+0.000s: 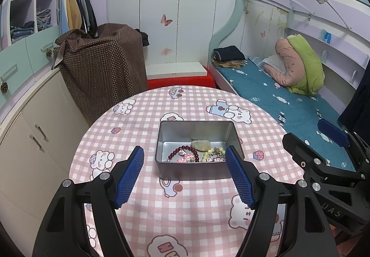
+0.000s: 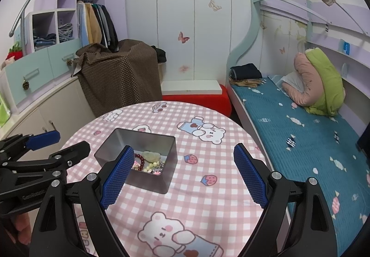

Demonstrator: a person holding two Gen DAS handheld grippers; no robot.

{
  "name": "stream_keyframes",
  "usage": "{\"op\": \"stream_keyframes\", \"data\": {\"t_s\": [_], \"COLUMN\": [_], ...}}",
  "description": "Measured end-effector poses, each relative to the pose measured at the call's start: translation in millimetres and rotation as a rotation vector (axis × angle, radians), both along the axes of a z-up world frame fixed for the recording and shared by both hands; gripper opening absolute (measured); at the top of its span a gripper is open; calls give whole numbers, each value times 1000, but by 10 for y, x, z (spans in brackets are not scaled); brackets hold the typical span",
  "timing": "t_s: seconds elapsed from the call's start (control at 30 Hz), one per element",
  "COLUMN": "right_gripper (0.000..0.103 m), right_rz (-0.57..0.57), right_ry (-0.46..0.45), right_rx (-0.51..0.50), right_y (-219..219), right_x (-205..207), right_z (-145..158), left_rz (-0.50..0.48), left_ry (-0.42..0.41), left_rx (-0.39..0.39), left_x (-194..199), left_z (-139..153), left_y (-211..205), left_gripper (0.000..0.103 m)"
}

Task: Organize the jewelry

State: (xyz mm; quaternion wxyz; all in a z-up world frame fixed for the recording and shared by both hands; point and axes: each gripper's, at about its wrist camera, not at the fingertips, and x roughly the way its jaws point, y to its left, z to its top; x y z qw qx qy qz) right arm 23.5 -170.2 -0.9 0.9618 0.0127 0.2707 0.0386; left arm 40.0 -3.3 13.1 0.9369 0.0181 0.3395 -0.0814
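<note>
Jewelry lies gathered in the metal tin — task looks nearly done; left gripper and right gripper spread, empty.

pink checked tablecloth, silver tin, maybe maroon beads

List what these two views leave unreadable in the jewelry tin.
- Tin near floor, left wrist view: hidden behind its front wall.
- Tin's left half, right wrist view: covered by a right tongs finger.
- Small charms beside the red bracelet: too small to identify.
</note>
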Motion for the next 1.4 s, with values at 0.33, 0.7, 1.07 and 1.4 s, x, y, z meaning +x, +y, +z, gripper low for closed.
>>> {"op": "stream_keyframes", "data": {"t_s": [0.33, 0.7, 1.07, 1.4], "right_gripper": [85, 85, 85, 85], "right_rz": [1, -3, -4, -10], "right_ry": [2, 5, 12, 25], "right_rx": [-4, -3, -3, 3], "right_y": [27, 20, 2, -7], "right_x": [-12, -11, 14, 56], "right_z": [-5, 5, 9, -15], "left_rz": [8, 13, 19, 21], "left_ry": [4, 2, 7, 13], "left_rx": [2, 1, 12, 16], "left_x": [5, -2, 28, 54], "left_z": [-23, -11, 2, -6], "left_y": [16, 29, -11, -20], "left_gripper": [70, 70, 70, 70]}}
